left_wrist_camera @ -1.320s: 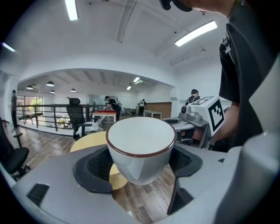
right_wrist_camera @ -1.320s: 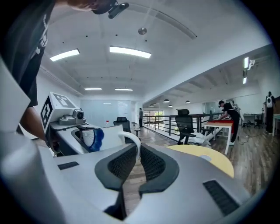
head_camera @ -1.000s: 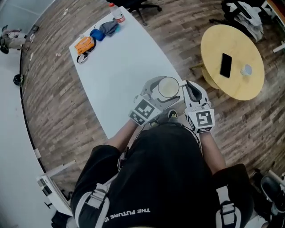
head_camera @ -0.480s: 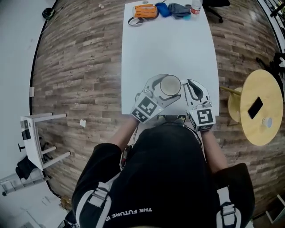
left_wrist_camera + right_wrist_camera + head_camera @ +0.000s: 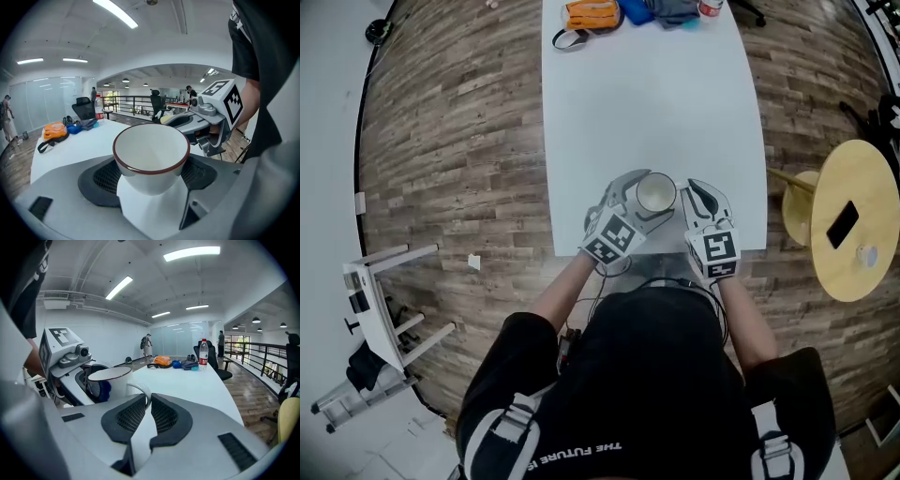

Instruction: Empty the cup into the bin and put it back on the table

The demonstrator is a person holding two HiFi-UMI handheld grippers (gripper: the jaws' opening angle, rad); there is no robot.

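Note:
A white cup (image 5: 655, 192) with a dark red rim sits between the jaws of my left gripper (image 5: 648, 196), which is shut on its body. The cup (image 5: 151, 157) looks empty inside. It is over the near end of the white table (image 5: 647, 103); I cannot tell whether it touches the top. My right gripper (image 5: 698, 195) is just to its right, jaws almost together with nothing between them. In the right gripper view the cup (image 5: 110, 380) stands left of the right gripper (image 5: 147, 401), its handle just past the jaw tips.
At the table's far end lie an orange bag (image 5: 591, 14), blue items (image 5: 636, 11) and a bottle (image 5: 709, 7). A round yellow side table (image 5: 839, 169) with a phone (image 5: 843, 224) stands at the right. A white rack (image 5: 370, 281) stands on the wood floor at the left.
The person has turned to face the table squarely. The cup, still held in the left gripper, now sits over the table's near end. The right gripper stayed beside it.

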